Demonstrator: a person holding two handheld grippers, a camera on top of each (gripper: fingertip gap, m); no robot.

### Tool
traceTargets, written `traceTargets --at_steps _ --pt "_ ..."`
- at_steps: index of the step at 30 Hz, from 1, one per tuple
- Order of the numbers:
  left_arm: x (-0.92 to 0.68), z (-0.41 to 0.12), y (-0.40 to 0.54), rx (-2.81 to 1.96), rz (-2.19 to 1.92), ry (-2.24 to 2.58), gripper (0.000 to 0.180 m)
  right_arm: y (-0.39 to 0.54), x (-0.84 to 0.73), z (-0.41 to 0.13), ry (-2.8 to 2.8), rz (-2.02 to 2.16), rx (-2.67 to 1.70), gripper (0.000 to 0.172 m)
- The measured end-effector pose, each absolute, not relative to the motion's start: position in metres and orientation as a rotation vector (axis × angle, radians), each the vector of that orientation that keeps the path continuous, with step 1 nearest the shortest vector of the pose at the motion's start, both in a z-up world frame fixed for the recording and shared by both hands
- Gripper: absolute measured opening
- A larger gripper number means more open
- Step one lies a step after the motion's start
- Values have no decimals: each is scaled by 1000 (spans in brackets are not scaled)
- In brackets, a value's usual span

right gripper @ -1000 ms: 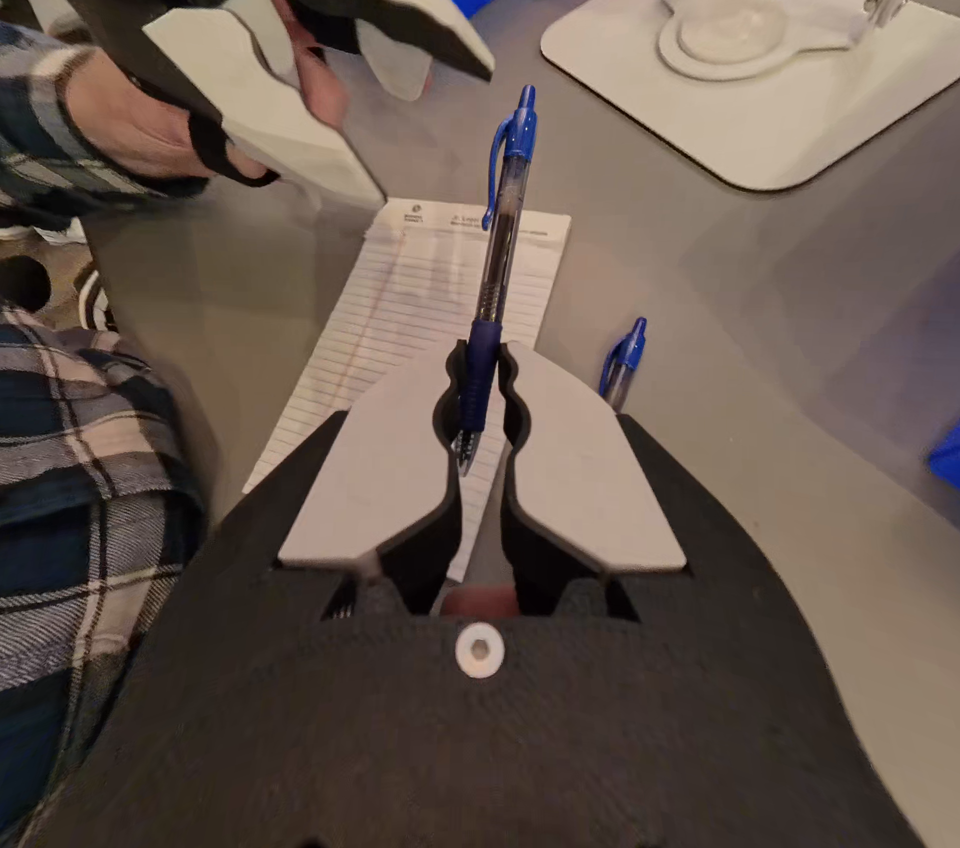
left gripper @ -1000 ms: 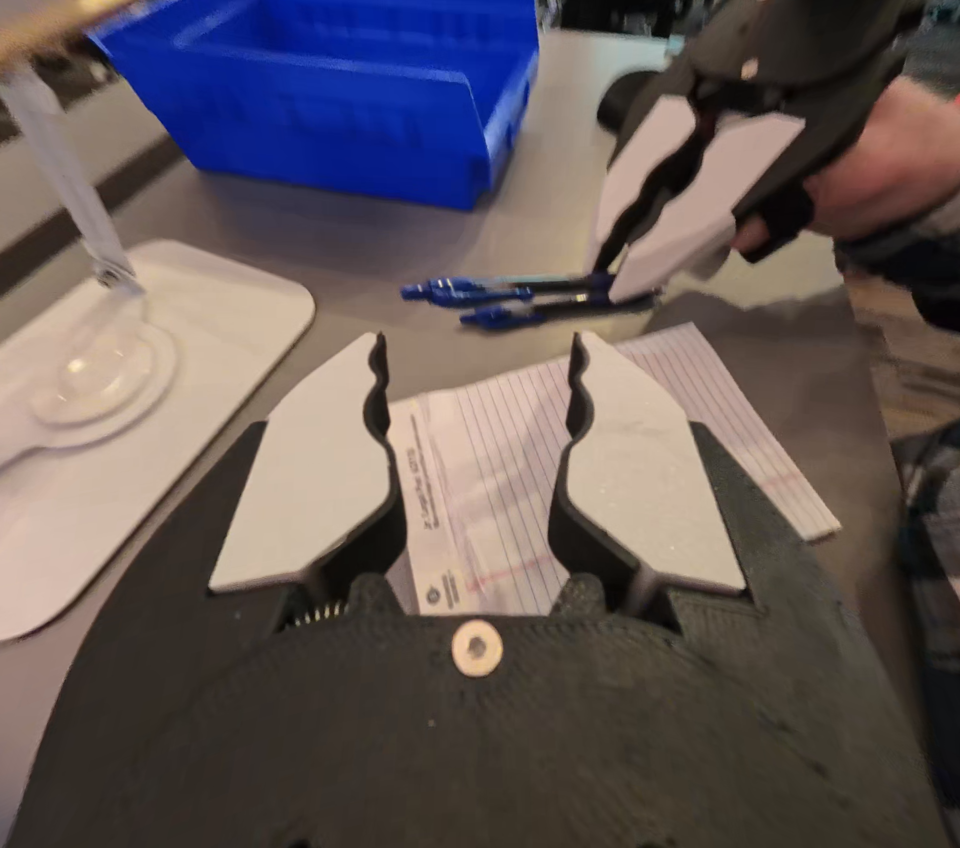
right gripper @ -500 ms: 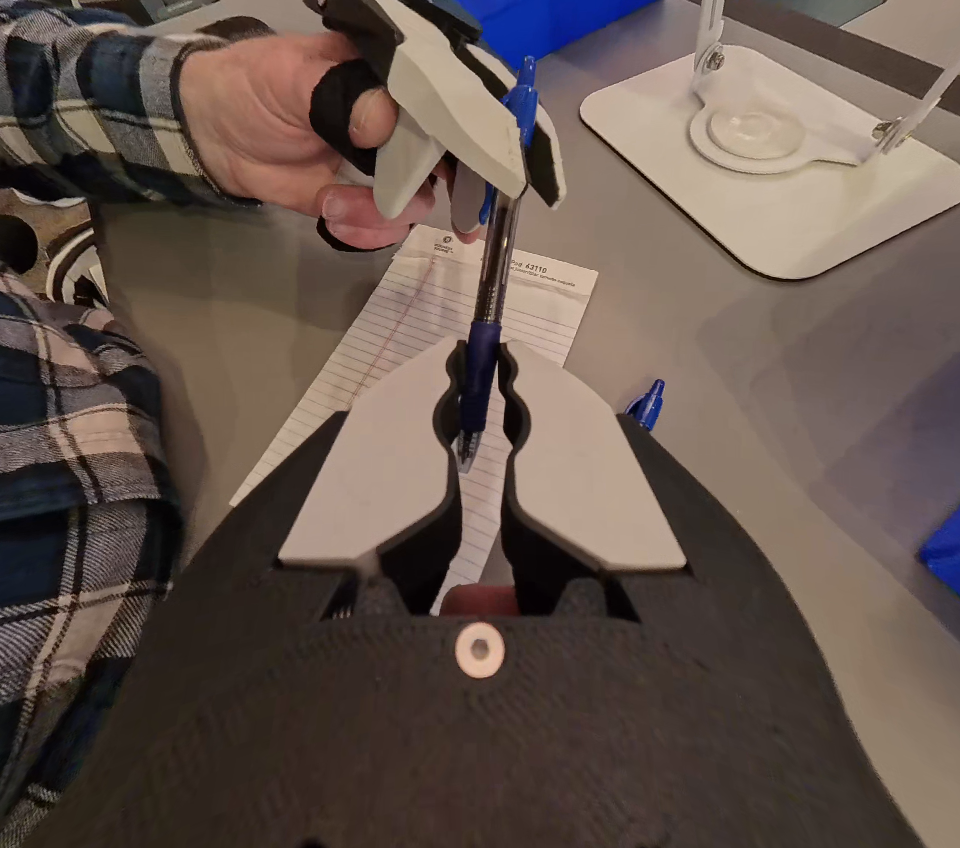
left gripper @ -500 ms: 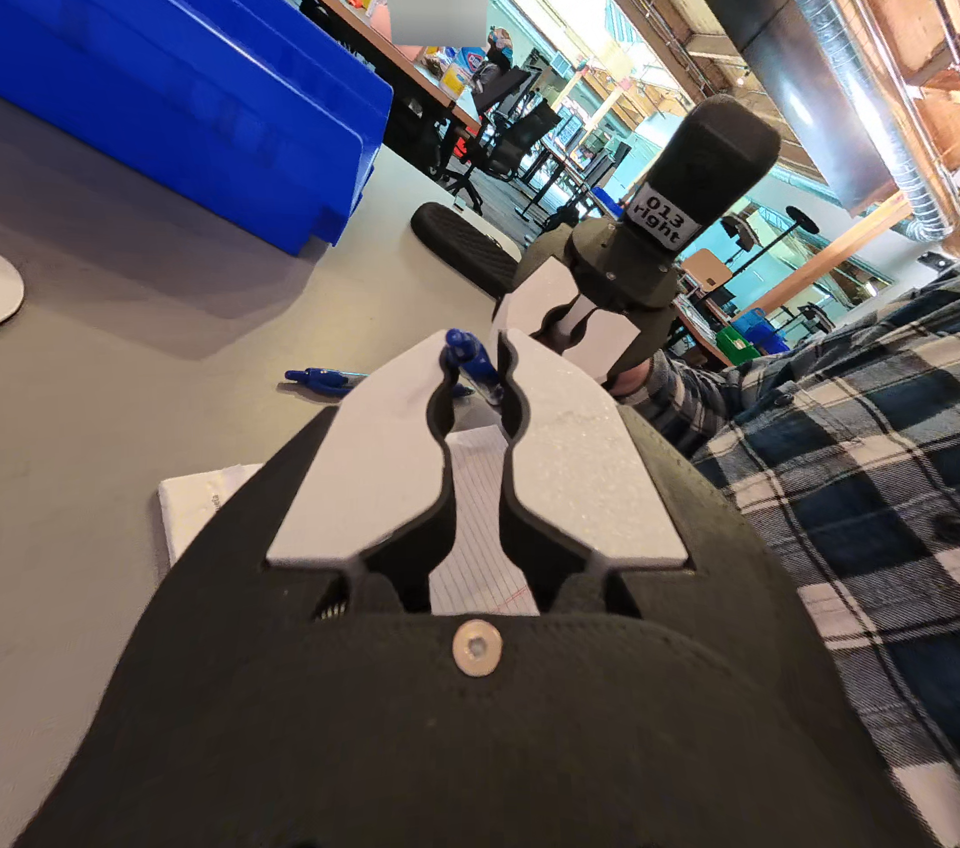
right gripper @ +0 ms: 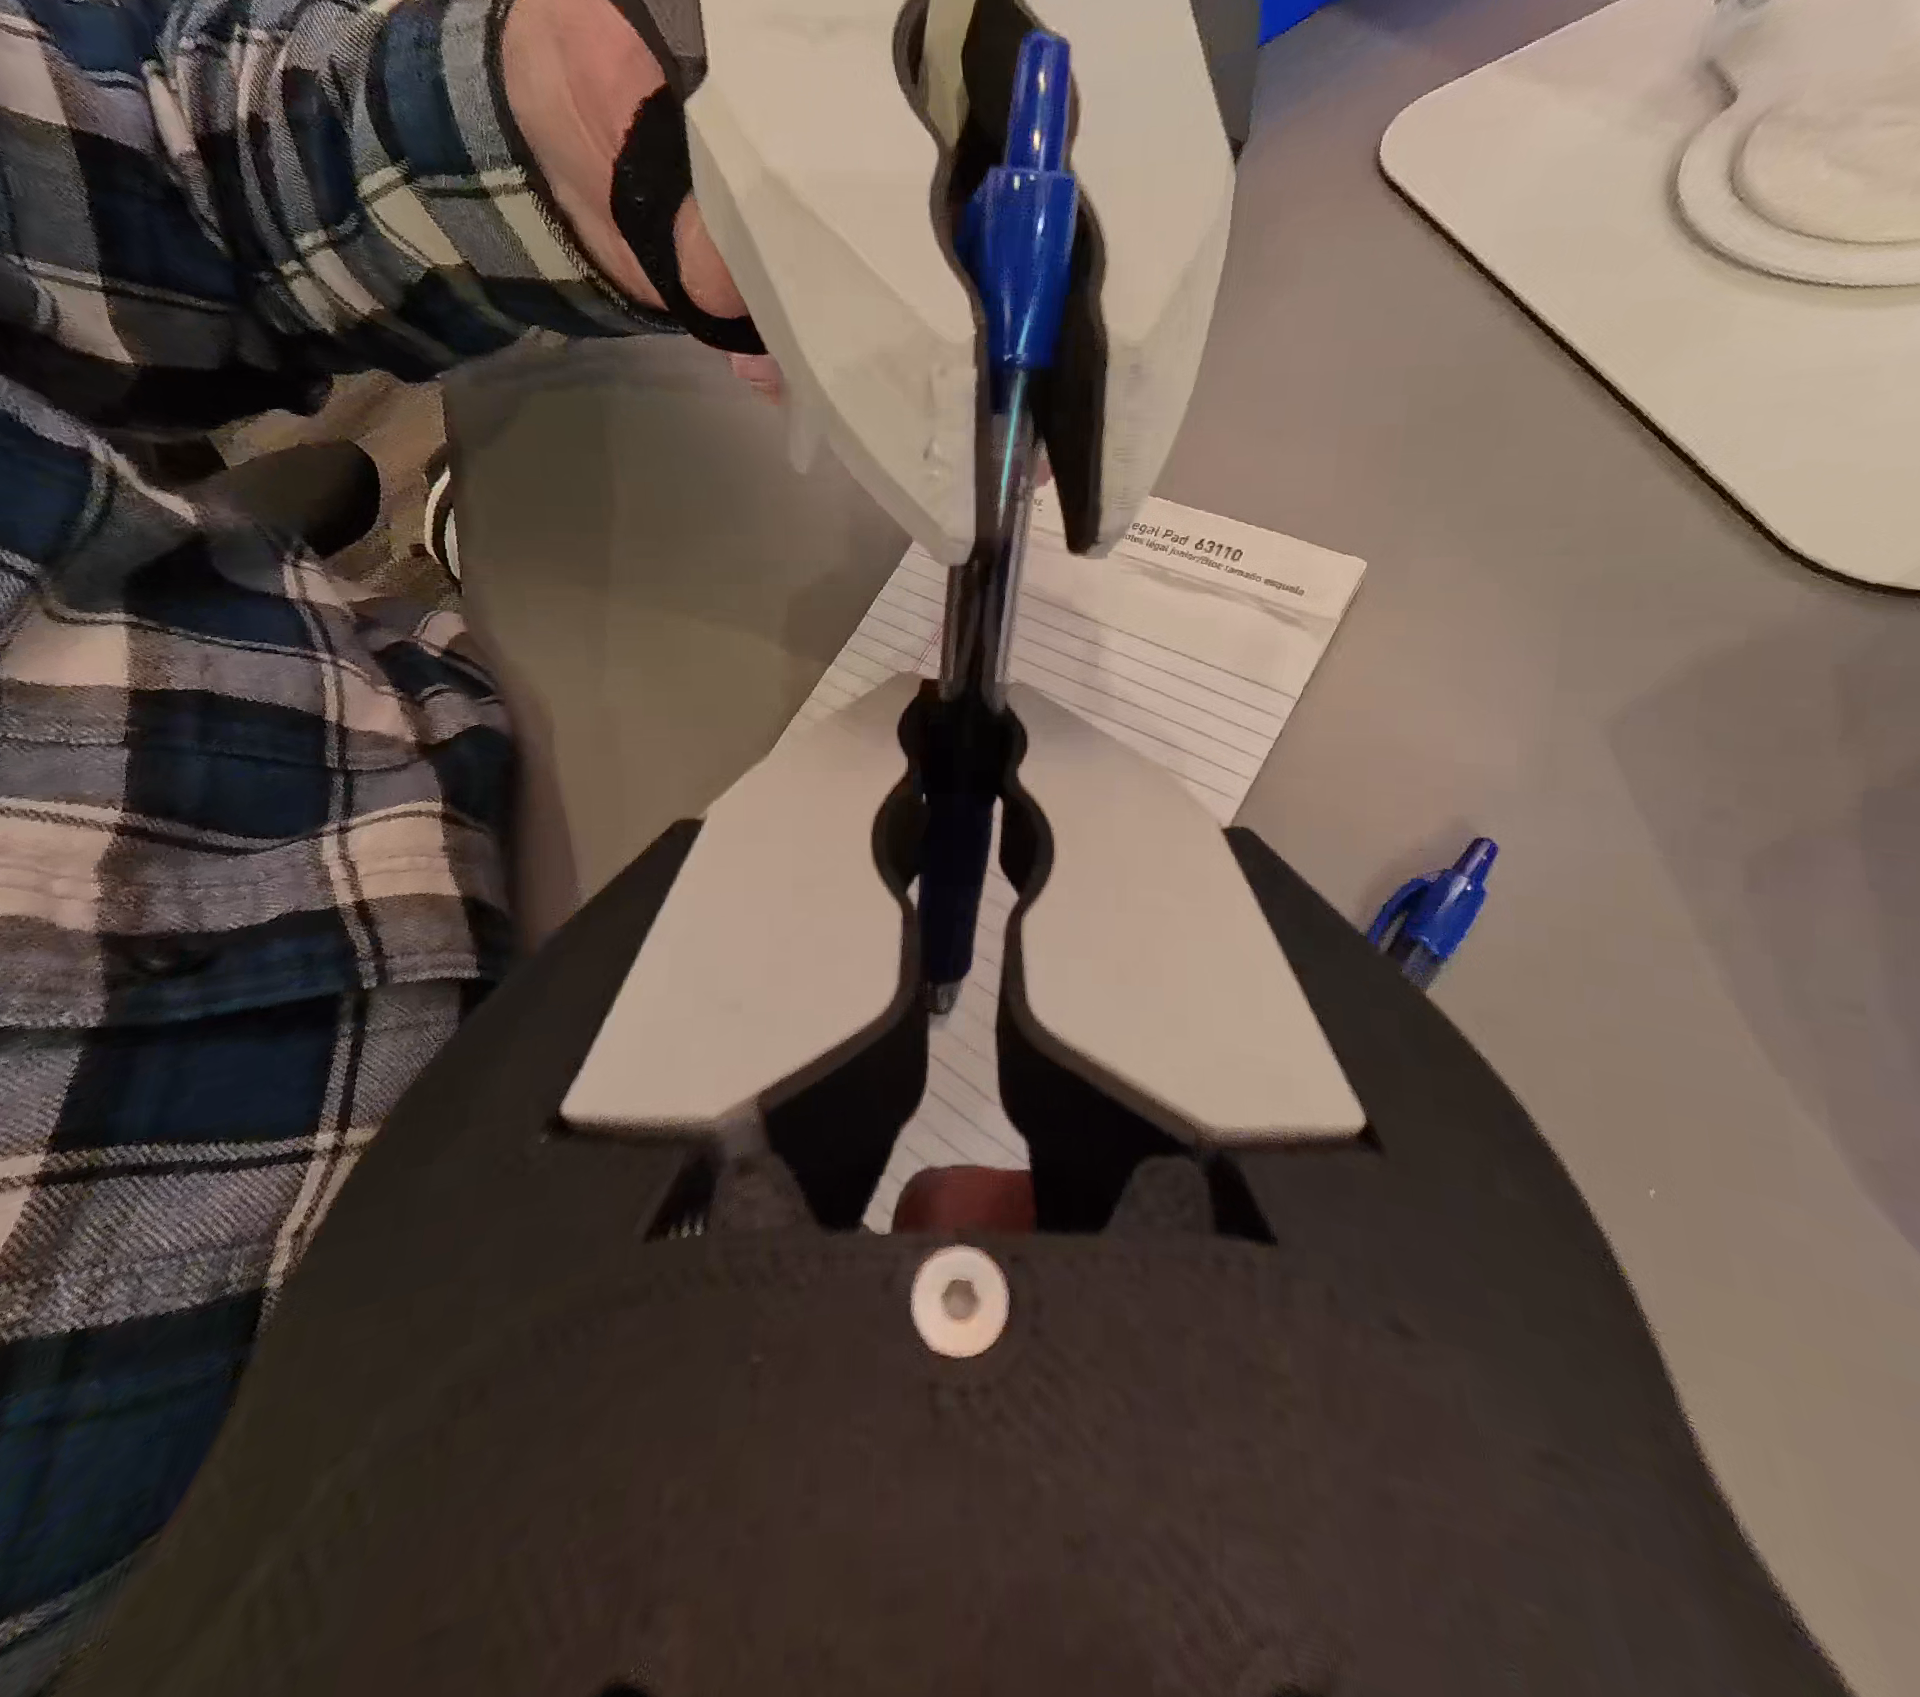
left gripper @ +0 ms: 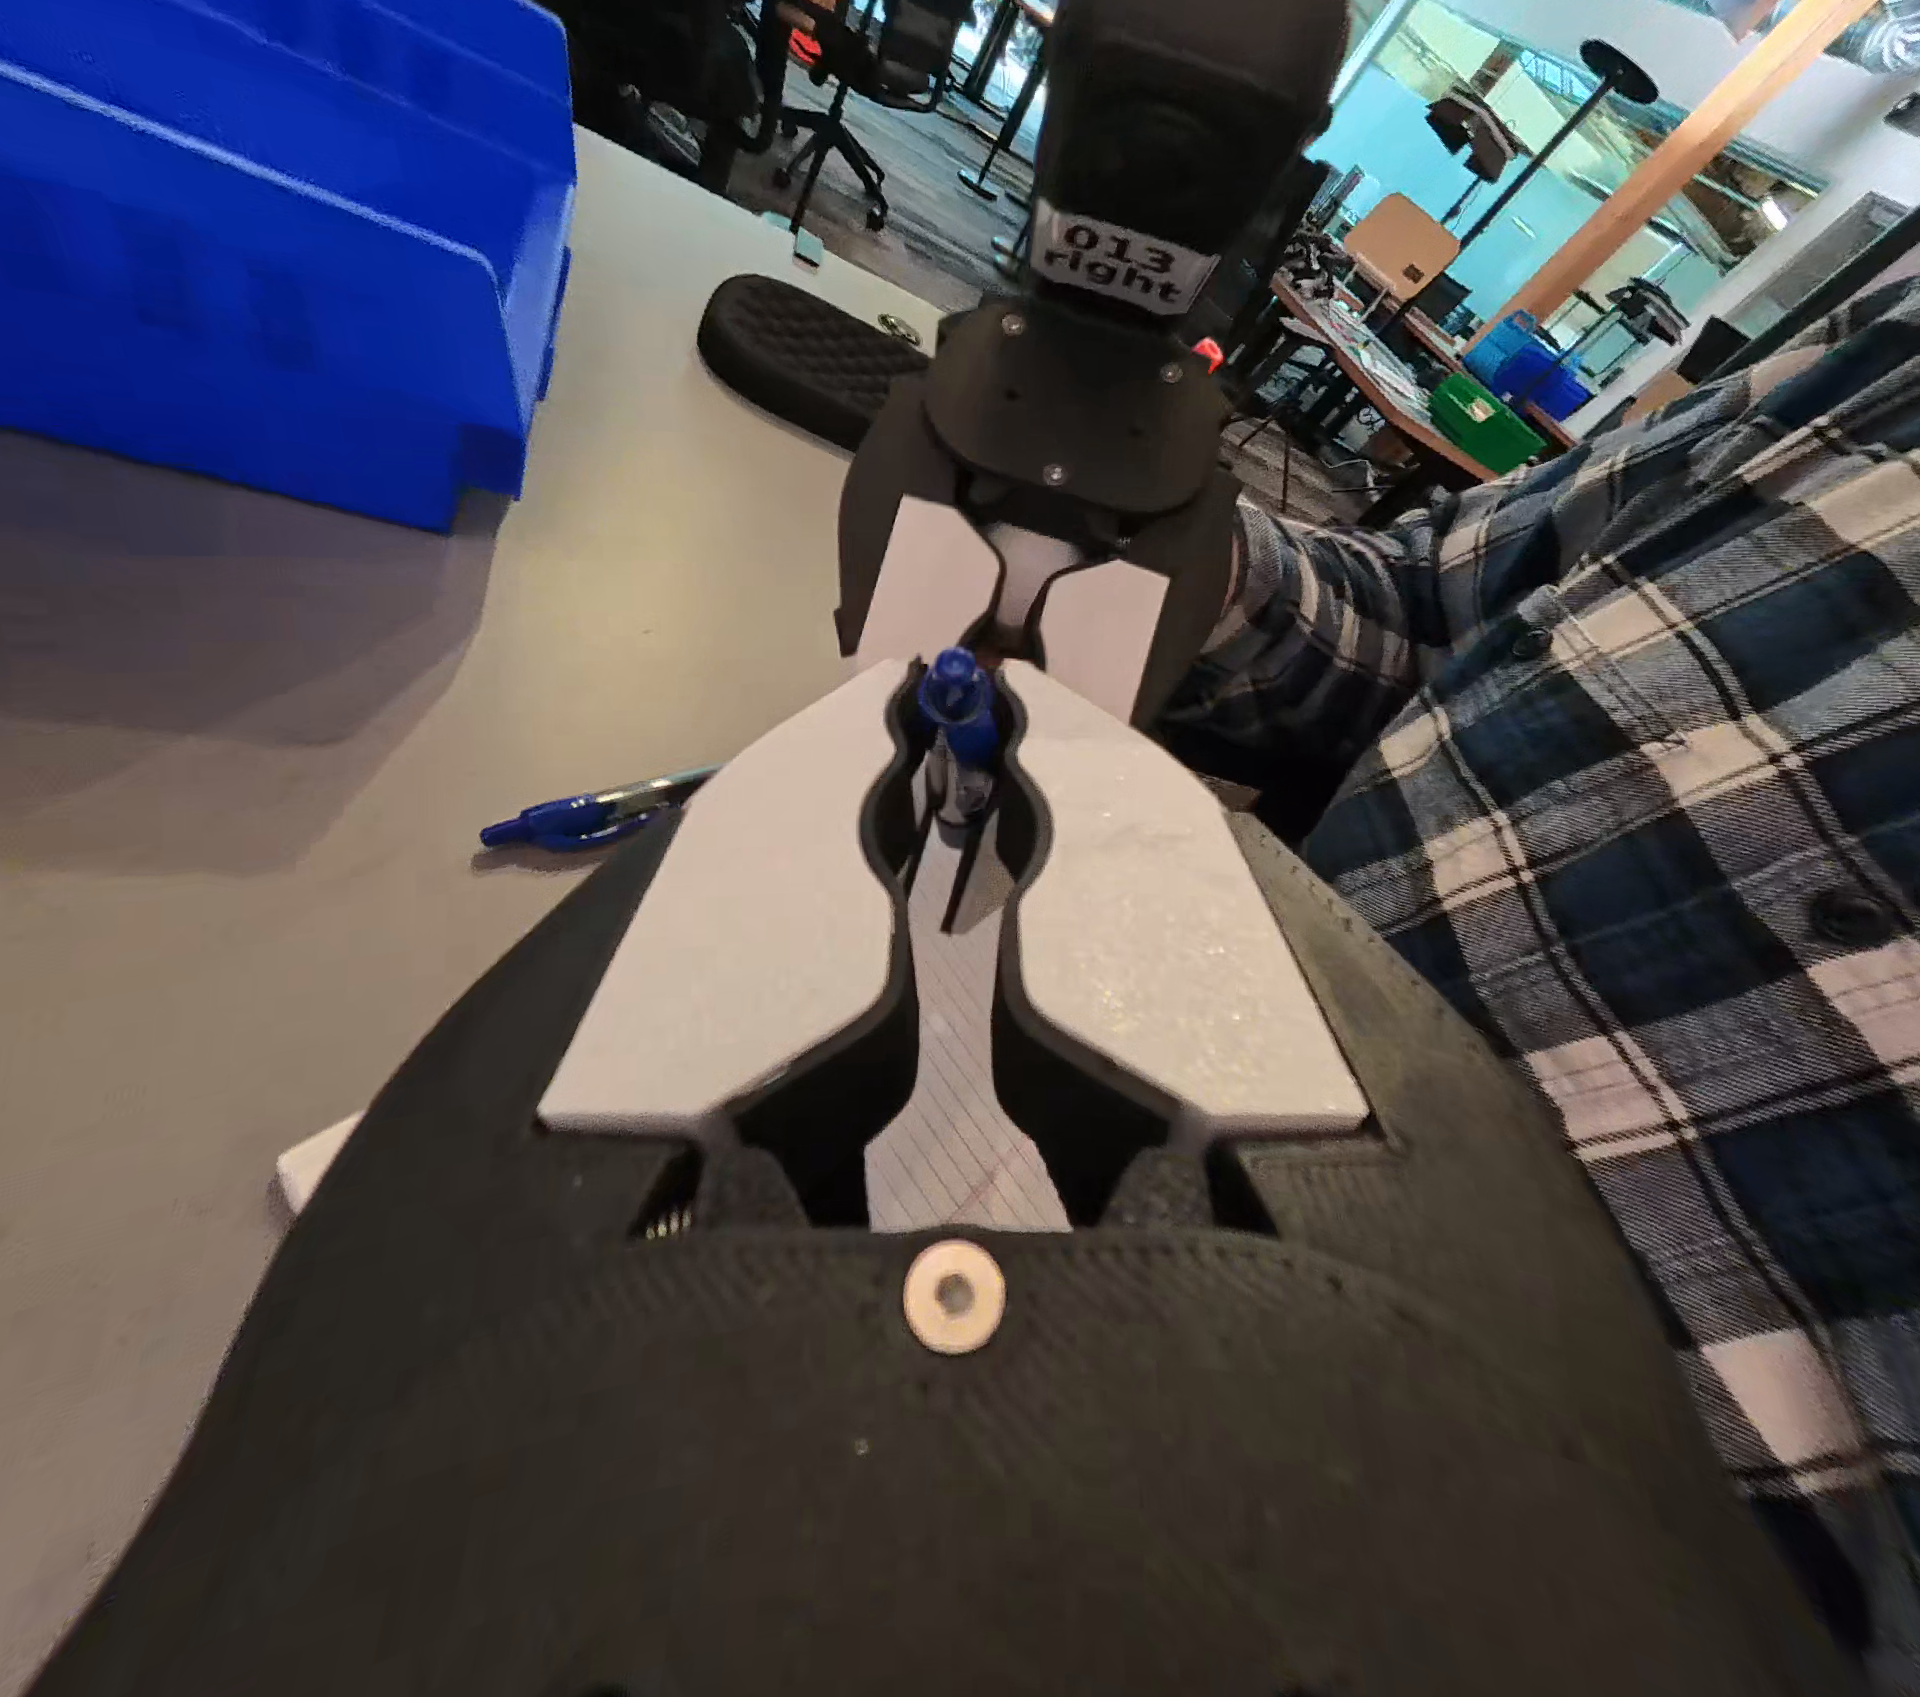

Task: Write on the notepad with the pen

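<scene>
A blue pen (right gripper: 1000, 504) stands over the lined notepad (right gripper: 1164, 660), which lies on the grey table. My right gripper (right gripper: 961, 702) is shut on the pen's dark grip section, with the tip pointing back toward the camera. My left gripper (right gripper: 1023, 541) comes from the far side and is shut on the pen's upper end, around the blue clip. In the left wrist view the pen's blue top (left gripper: 958, 707) sits between my left gripper's fingertips (left gripper: 954, 683), and the right gripper (left gripper: 1023, 639) faces it just beyond. The notepad (left gripper: 961, 1107) shows below the jaws.
A second blue pen (right gripper: 1439, 904) lies on the table right of the notepad; it also shows in the left wrist view (left gripper: 582, 811). A blue bin (left gripper: 260, 213) stands at the back, beside a white stand base (right gripper: 1662, 317). A black pad (left gripper: 800, 348) and a plaid sleeve (left gripper: 1610, 764) are nearby. Some 6 cm of space lies between my two pairs of fingers.
My left gripper rose from over the notepad, turned toward the right gripper and closed on the pen's upper end. My right gripper kept its hold on the pen and tilted it up.
</scene>
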State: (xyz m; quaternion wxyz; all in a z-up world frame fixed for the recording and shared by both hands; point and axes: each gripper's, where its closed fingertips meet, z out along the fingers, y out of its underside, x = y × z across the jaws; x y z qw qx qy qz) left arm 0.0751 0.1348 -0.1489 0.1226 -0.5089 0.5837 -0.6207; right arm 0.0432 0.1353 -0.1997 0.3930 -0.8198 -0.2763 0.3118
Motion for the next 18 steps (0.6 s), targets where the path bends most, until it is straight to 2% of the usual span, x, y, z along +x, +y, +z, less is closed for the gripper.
traceTargets --at_steps 2,5,8,11,15,17,18 --pt "77 -142 138 -1443 -1802 1671 10 141 44 -193 -653 810 -2043 8" --pt "76 -130 145 -1410 -1886 1570 25 149 51 -175 -541 852 -1938 8" --pt "80 -132 139 -1392 -1900 1571 29 151 53 -169 -524 841 -1887 8" --pt "88 -136 132 -1381 -1870 1585 11 152 49 -170 -528 817 -1875 8" --pt "90 -137 131 -1373 -1923 1552 10 150 47 -172 -535 814 -1872 9" --pt "89 -137 133 -1370 -1904 1558 10 146 53 -174 -546 824 -1890 38" --pt "88 -135 134 -1362 -1908 1568 10 143 57 -172 -561 832 -1882 44"
